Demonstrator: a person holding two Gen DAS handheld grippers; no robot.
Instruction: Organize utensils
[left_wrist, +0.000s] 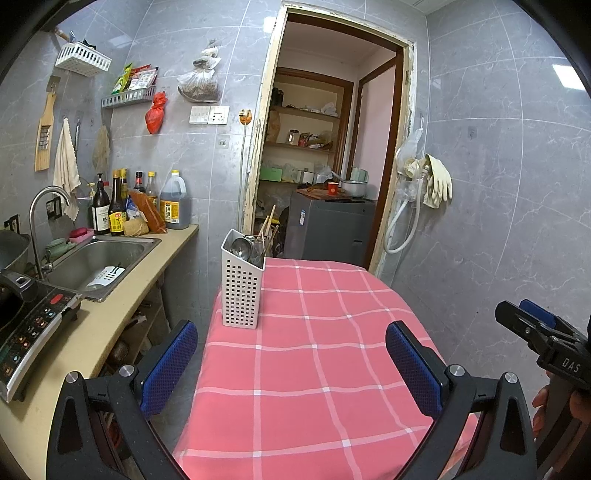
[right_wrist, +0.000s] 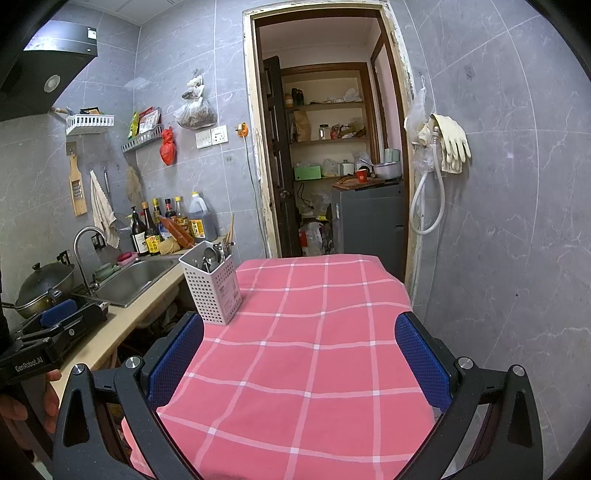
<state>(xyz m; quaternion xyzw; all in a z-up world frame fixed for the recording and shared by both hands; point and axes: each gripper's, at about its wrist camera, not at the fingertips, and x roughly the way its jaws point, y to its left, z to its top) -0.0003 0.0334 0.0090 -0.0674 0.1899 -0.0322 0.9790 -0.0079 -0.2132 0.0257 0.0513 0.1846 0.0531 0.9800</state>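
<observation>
In the sink (left_wrist: 110, 254), left view only: white strainer (left_wrist: 107, 277)

Left gripper (left_wrist: 291, 363) spread wide above pink checked tablecloth (left_wrist: 325, 369), white utensil caddy (left_wrist: 242, 291) upright at the cloth's far-left edge — spoons, chopsticks inside

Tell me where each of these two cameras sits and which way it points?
Left wrist: rides the left tool, facing the doorway over the checked table; the right tool shows at right.
Right wrist: rides the right tool, same heading; the left tool shows at left.
Shared: the white utensil basket.
</observation>
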